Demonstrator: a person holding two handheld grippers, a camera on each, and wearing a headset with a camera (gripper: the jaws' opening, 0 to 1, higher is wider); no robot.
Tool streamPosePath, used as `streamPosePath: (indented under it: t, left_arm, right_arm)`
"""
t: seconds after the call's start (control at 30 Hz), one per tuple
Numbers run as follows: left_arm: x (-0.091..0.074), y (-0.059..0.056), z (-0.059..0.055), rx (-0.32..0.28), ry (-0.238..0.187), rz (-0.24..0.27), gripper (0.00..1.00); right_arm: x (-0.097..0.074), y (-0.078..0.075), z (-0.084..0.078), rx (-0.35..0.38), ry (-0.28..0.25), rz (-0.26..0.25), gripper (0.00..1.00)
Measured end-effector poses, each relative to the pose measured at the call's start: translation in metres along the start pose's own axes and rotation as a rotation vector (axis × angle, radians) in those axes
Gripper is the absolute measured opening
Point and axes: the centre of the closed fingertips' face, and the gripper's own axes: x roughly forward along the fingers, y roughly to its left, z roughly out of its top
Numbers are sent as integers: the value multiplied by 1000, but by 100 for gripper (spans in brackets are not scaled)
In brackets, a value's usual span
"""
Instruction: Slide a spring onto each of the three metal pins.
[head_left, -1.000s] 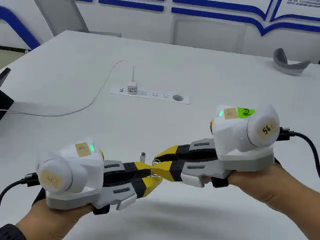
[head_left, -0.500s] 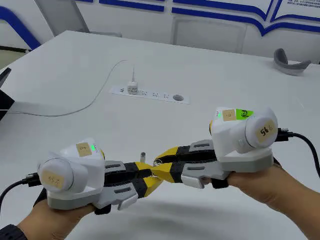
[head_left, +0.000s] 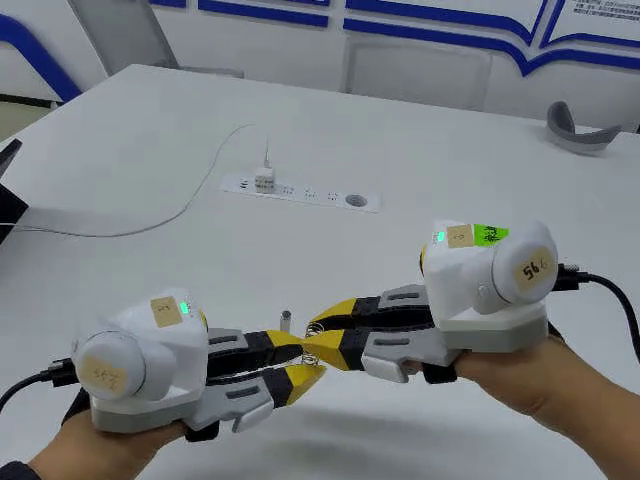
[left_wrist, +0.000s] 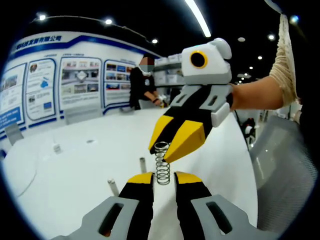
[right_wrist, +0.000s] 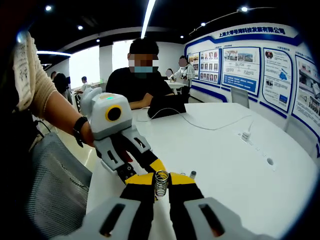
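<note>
Nearest to the person, two hands hold the grippers low over the white table (head_left: 430, 170), with the tips pointing at each other. The left gripper (left_wrist: 164, 178) comes from the near left. Its black and yellow jaws are drawn almost together, and the lower end of a small metal spring (left_wrist: 161, 164) sits in the narrow gap between them, so it seems to pinch it there. The right gripper (right_wrist: 161, 181) comes from the right and a little higher. In the right gripper view the same spring fills the slit between its own tips, so this gripper also appears closed on the spring. The spring stands about upright in the left gripper view, above the table and not on any pin. Just beyond the meeting tips, one short metal pin (left_wrist: 142, 164) stands upright on the table, and a second pin (left_wrist: 113, 187) stands near it, a little to the left; both are bare. Farther away, in the middle of the table, lies a white power strip (head_left: 300, 189) with a white plug (head_left: 265, 178) in it, and a thin cable (head_left: 190, 200) runs from there to the left. At the far right edge rests a grey curved object (head_left: 575, 126).
</note>
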Motion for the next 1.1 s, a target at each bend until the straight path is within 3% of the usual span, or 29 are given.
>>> streamPosePath:
  t: [0.6, 1.1]
  left_arm:
    - [-27, 26, -12, -16, 10, 90, 37]
    - [-31, 36, -17, -16, 24, 128, 54]
  right_arm:
    - [-35, -32, 2, 26, -22, -108, 11]
    - [-69, -62, 1, 54, -50, -218, 11]
